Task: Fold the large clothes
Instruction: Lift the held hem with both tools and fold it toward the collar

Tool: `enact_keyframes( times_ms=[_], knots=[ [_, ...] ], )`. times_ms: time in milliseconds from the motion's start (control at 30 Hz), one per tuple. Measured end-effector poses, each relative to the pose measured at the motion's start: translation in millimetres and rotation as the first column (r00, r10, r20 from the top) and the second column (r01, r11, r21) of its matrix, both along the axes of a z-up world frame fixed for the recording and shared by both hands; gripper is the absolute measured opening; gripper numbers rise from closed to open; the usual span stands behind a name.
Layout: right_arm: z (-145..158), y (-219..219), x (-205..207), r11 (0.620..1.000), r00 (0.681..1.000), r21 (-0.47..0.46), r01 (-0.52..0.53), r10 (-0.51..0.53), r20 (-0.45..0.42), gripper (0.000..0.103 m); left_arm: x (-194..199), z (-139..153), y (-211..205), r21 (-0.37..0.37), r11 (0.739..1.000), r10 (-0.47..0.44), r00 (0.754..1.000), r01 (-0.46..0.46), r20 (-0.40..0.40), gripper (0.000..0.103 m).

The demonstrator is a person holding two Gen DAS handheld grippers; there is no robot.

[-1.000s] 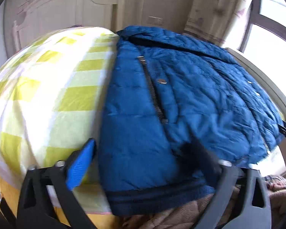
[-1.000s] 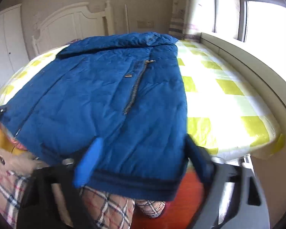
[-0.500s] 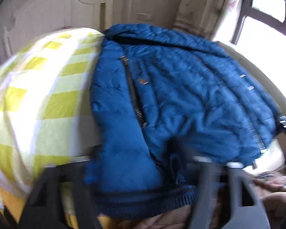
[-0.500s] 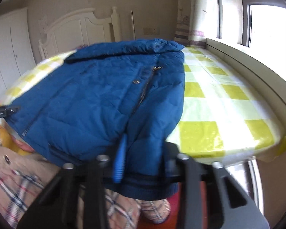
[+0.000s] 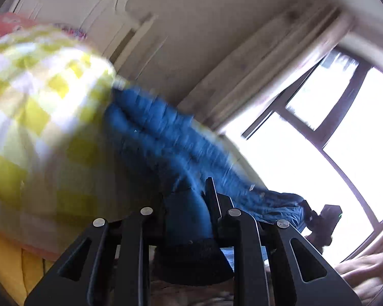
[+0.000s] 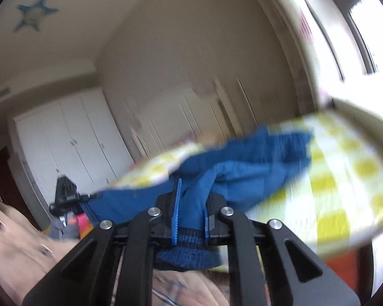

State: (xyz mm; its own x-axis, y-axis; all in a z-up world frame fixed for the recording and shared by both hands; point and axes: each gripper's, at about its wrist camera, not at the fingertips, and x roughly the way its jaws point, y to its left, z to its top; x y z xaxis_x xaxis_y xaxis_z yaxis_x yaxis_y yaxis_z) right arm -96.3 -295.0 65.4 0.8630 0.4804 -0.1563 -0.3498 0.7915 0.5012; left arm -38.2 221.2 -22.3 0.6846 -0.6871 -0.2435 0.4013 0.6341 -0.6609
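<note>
A blue quilted jacket [image 5: 166, 137] lies on a bed with a yellow and white checked sheet [image 5: 33, 117]. My left gripper [image 5: 189, 204] is shut on the jacket's bottom hem and has it lifted, with the dark ribbed hem [image 5: 191, 260] hanging between the fingers. My right gripper [image 6: 191, 204] is shut on the other end of the hem, with the jacket [image 6: 255, 160] bunched above the sheet [image 6: 344, 178]. Each view shows the other gripper at the far end of the hem: the right one [image 5: 321, 219] and the left one [image 6: 66, 193]. Both views are blurred.
A white headboard [image 5: 71, 5] and wall stand beyond the bed. A bright window [image 5: 332, 132] with a curtain is on the right. White wardrobes [image 6: 71, 142] are on the left. A beige and plaid garment [image 6: 20, 250] lies below the grippers.
Both grippers closed on the jacket's bottom hem and lifted it. The cameras tilted upward, and the jacket bunched up off the bed's near edge.
</note>
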Motion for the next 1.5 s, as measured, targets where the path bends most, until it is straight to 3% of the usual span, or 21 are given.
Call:
enact_keyframes(
  times_ms=[133, 200, 300, 367, 433, 467, 533, 567, 600, 667, 767, 900, 1033, 1167, 1233, 1300, 1333, 1400, 1500],
  knots=[
    [63, -6, -3, 0.999, 0.989, -0.022, 0.036, -0.032, 0.146, 0.013, -5, 57, 19, -0.132, 0.991, 0.017, 0.990, 0.002, 0.140, 0.020],
    [86, -12, 23, 0.998, 0.988, -0.025, 0.054, -0.049, 0.147, 0.014, 27, 93, 13, -0.123, 0.992, -0.008, 0.987, 0.028, 0.159, 0.021],
    [95, -27, 105, 0.997, 0.997, 0.011, 0.074, -0.075, 0.019, 0.017, 99, 112, -4, -0.115, 0.992, -0.041, 0.998, 0.047, 0.056, 0.024],
    [83, -45, 170, 0.993, 0.991, 0.093, 0.077, -0.066, -0.117, 0.024, 172, 109, -17, -0.088, 0.996, -0.041, 0.995, 0.033, -0.095, 0.024],
    [61, -72, 237, 0.977, 0.962, 0.165, 0.133, -0.087, -0.259, 0.050, 251, 94, -22, -0.073, 0.997, -0.031, 0.963, 0.012, -0.267, 0.024],
    [54, -80, 252, 0.970, 0.952, 0.172, 0.173, -0.120, -0.281, 0.073, 276, 84, -18, -0.093, 0.996, -0.017, 0.948, -0.013, -0.317, 0.029],
    [38, -119, 267, 0.921, 0.922, 0.220, 0.321, -0.251, -0.293, 0.077, 324, 56, 3, -0.202, 0.975, -0.004, 0.910, -0.087, -0.414, 0.071],
    [30, -131, 268, 0.905, 0.917, 0.258, 0.340, -0.257, -0.305, 0.077, 333, 50, 14, -0.240, 0.963, 0.007, 0.906, -0.120, -0.424, 0.097],
    [20, -146, 266, 0.881, 0.901, 0.283, 0.378, -0.280, -0.331, 0.078, 338, 42, 24, -0.253, 0.954, 0.039, 0.904, -0.160, -0.425, 0.098],
    [11, -153, 265, 0.893, 0.879, 0.197, 0.404, -0.319, -0.355, 0.078, 346, 39, 29, -0.161, 0.971, 0.098, 0.907, -0.177, -0.410, 0.098],
    [-9, -138, 268, 0.937, 0.859, 0.005, 0.348, -0.317, -0.402, 0.078, 355, 31, 16, 0.005, 0.989, 0.139, 0.906, -0.149, -0.400, 0.098],
    [-44, -112, 291, 0.970, 0.847, -0.122, 0.212, -0.245, -0.472, 0.078, 374, -1, -5, 0.093, 0.995, 0.070, 0.879, -0.029, -0.472, 0.098],
    [-67, -72, 312, 0.976, 0.827, -0.207, 0.072, -0.175, -0.535, 0.078, 387, -42, -38, 0.215, 0.975, 0.066, 0.844, 0.059, -0.533, 0.098],
    [-93, -36, 350, 0.945, 0.775, -0.322, -0.054, -0.163, -0.610, 0.078, 394, -68, -66, 0.314, 0.938, 0.053, 0.837, 0.145, -0.545, 0.095],
    [-105, -27, 360, 0.938, 0.765, -0.335, -0.084, -0.155, -0.625, 0.071, 393, -74, -82, 0.367, 0.915, 0.056, 0.850, 0.166, -0.524, 0.078],
    [-108, -18, 356, 0.918, 0.787, -0.390, -0.071, -0.189, -0.588, 0.043, 388, -71, -88, 0.432, 0.893, 0.100, 0.880, 0.127, -0.465, 0.056],
    [-107, -15, 350, 0.908, 0.803, -0.416, -0.055, -0.207, -0.559, 0.036, 382, -67, -89, 0.465, 0.880, 0.121, 0.901, 0.096, -0.416, 0.052],
    [-105, -16, 338, 0.901, 0.833, -0.434, -0.022, -0.224, -0.507, 0.018, 372, -60, -89, 0.501, 0.864, 0.142, 0.925, 0.057, -0.351, 0.033],
    [-89, -18, 313, 0.895, 0.868, -0.443, 0.052, -0.259, -0.422, 0.009, 348, -43, -85, 0.533, 0.846, 0.170, 0.955, -0.015, -0.243, 0.020]
  ],
)
